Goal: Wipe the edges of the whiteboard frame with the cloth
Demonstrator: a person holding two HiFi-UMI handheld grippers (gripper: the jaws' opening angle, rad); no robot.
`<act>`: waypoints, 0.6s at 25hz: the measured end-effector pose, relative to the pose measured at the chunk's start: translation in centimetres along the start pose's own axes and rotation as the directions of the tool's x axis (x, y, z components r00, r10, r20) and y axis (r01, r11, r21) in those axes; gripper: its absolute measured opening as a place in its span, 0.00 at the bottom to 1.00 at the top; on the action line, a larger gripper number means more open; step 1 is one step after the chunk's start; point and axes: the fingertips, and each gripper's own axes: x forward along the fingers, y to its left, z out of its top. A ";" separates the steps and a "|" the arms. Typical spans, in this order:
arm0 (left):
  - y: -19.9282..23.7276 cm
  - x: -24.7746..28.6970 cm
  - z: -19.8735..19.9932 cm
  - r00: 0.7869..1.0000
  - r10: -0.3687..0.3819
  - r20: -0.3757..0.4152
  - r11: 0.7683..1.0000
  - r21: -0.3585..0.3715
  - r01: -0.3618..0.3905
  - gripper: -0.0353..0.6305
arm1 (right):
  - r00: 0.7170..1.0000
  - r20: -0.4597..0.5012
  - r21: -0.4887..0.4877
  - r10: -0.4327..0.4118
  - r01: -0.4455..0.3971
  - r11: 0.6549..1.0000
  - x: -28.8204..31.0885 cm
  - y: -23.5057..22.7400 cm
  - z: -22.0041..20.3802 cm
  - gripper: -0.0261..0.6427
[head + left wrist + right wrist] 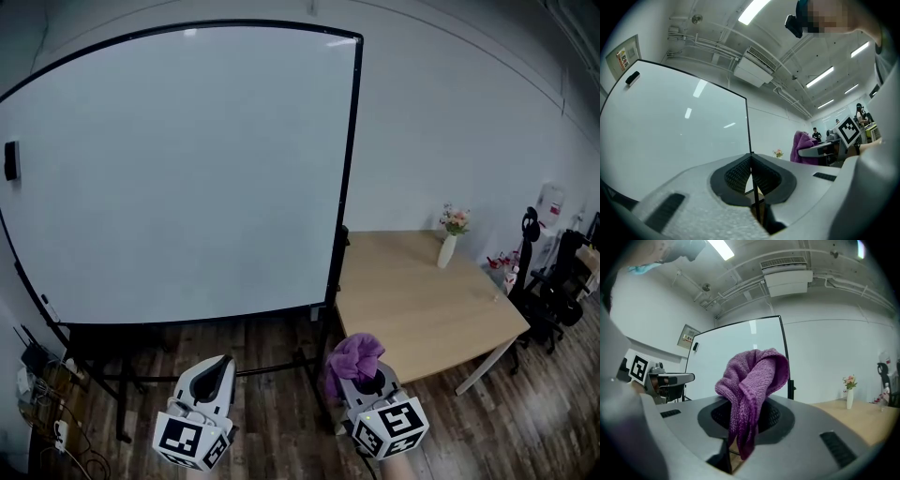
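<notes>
1. The right gripper (743, 416) has its jaws clamped on a purple knitted cloth (752, 380). The cloth is pinched between the pads, with a bunched fold standing up above the jaw tips and a tail hanging down in front of them.
2. The left gripper (751, 173) has its jaws closed pad against pad, with nothing between them (it looks like a spare hand for now).
3. I'd say the wiping hasn't started. The cloth is in hand but touches nothing, and both grippers are low and well apart from the whiteboard (169, 169).
4. The black frame's right edge (349, 169) runs upright ahead of and above the right jaws, a little to their left. The bottom edge crosses ahead of the left jaws.
5. The next move, as I judge it, is to carry the cloth forward and up until the bunched fold presses on that right edge. It then has to run along the thin rail without slipping off onto the white surface.
6. The board is on a dark stand over a wood-plank floor (272, 422), and a small black eraser (10, 159) clings near its left edge.
7. To the right of the right jaws is a pale wooden table (422, 300) with a vase of flowers (448, 248) on it. Office chairs (553, 300) are beyond the table.
</notes>
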 end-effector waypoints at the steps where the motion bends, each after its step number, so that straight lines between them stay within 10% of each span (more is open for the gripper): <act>1: -0.5 0.8 -0.1 1.000 0.001 0.002 1.000 0.001 -0.001 0.08 | 1.000 -0.003 0.002 0.004 -0.004 1.000 0.1 -0.8 -0.1 0.17; 15: -4.2 7.1 -0.4 1.000 -0.009 0.003 1.000 0.028 0.009 0.08 | 0.996 0.049 0.020 0.074 -0.075 0.997 1.6 -5.6 0.6 0.17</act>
